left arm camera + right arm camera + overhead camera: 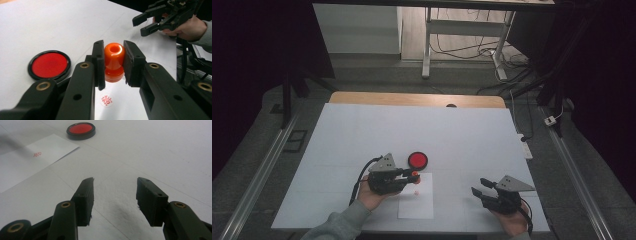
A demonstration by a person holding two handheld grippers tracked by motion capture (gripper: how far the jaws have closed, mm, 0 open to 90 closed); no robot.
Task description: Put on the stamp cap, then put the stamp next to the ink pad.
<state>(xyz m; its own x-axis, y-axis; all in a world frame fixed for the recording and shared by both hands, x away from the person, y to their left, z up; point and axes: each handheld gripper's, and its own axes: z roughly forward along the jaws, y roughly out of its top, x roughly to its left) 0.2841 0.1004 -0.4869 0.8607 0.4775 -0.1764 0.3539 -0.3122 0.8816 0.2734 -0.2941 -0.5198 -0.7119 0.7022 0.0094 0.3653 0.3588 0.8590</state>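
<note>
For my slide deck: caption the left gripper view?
Left gripper lifts orange stamp above red imprint, ink pad alongside.

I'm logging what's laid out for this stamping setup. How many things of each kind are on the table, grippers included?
Orange stamp, clamped in the left gripper: 1
Red ink pad in a black case: 1
White paper sheet, bearing a red stamp mark: 1
Grippers, left and right gripper: 2
Total: 5

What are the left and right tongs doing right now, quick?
Left tongs: closed on the orange stamp, held above the paper.
Right tongs: open, holding nothing, over the table.
</note>
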